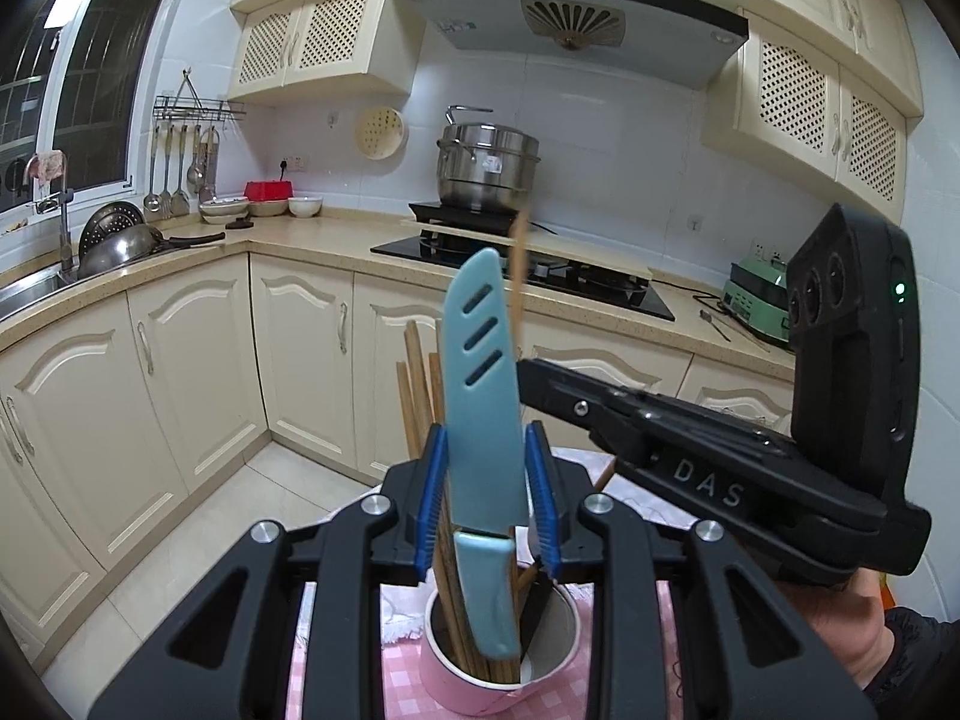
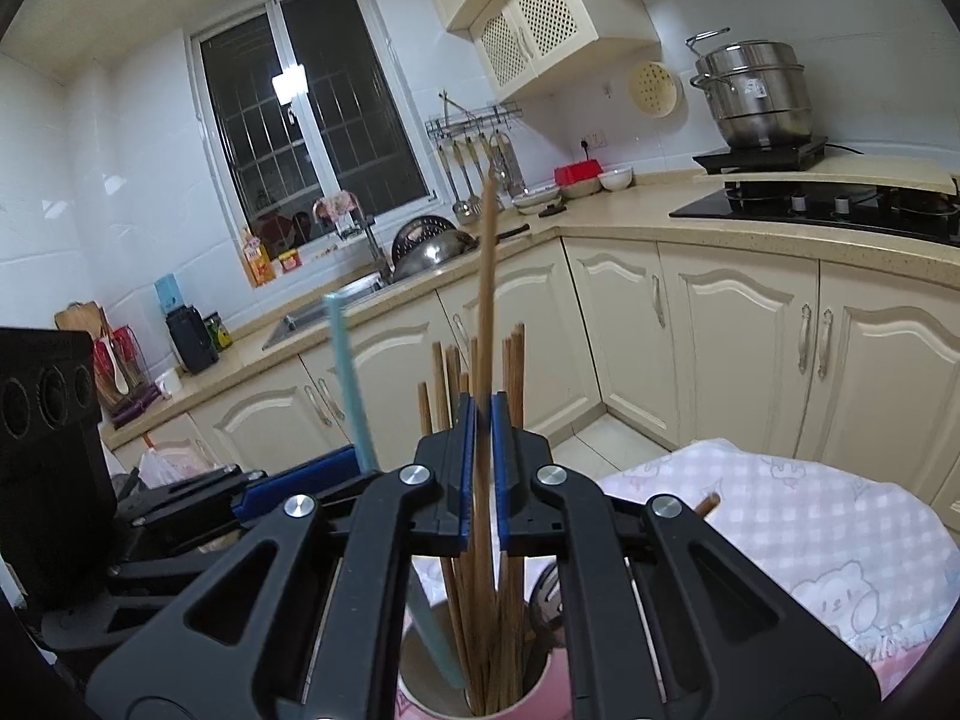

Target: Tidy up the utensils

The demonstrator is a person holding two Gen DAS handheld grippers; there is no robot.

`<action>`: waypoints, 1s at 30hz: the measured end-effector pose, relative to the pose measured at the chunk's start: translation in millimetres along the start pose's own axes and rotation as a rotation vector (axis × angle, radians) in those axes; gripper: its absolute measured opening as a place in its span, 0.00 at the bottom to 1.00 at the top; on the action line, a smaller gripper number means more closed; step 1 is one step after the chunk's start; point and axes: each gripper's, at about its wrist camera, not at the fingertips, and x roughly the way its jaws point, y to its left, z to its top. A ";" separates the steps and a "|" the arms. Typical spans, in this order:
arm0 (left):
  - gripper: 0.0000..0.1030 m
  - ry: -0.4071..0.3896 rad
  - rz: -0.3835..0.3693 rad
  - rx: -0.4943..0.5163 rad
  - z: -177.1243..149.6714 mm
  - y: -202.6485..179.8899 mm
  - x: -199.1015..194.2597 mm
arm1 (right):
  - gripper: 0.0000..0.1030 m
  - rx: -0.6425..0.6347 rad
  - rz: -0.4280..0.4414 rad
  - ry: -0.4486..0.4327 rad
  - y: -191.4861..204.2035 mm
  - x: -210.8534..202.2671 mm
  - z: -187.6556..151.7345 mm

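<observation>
Chopstick (image 2: 487,324) is sitting pinched in my right gripper (image 2: 483,468) above the pink cup (image 1: 558,630); my left gripper (image 1: 489,498) fingers are clamping the blue sheathed knife (image 1: 483,396).

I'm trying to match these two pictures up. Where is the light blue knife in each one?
Left wrist view: the blue knife stands upright in the centre, seen broadside between the left hand-held gripper fingers.
Right wrist view: the same knife is a thin blue edge left of centre.
Shared landmark: the pink cup holding it, low in both pictures.
</observation>
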 end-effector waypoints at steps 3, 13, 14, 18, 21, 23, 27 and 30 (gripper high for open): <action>0.53 -0.022 0.048 -0.007 3.5 2.8 -9.9 | 0.48 0.015 -0.017 -0.012 -0.8 -10.5 0.2; 0.87 -0.110 0.106 -0.034 11.3 0.0 -69.9 | 0.92 0.018 -0.038 -0.084 8.8 -62.2 15.7; 0.88 -0.112 0.113 -0.032 11.0 -2.7 -73.9 | 0.93 0.016 -0.042 -0.083 10.7 -66.9 16.2; 0.90 -0.121 0.159 -0.029 7.8 -14.6 -95.5 | 0.94 0.015 -0.072 -0.067 16.1 -84.2 16.9; 0.91 -0.125 0.190 -0.031 4.5 -23.4 -111.9 | 0.94 0.029 -0.104 -0.051 19.7 -100.9 14.5; 0.92 -0.127 0.216 -0.025 1.7 -30.9 -122.8 | 0.94 0.040 -0.125 -0.038 22.0 -113.1 11.2; 0.93 -0.140 0.289 -0.004 -6.9 -52.1 -148.7 | 0.94 0.047 -0.142 -0.009 27.2 -136.1 1.9; 0.93 -0.146 0.324 0.001 -14.3 -66.0 -165.8 | 0.94 0.042 -0.161 0.003 32.7 -153.6 -7.3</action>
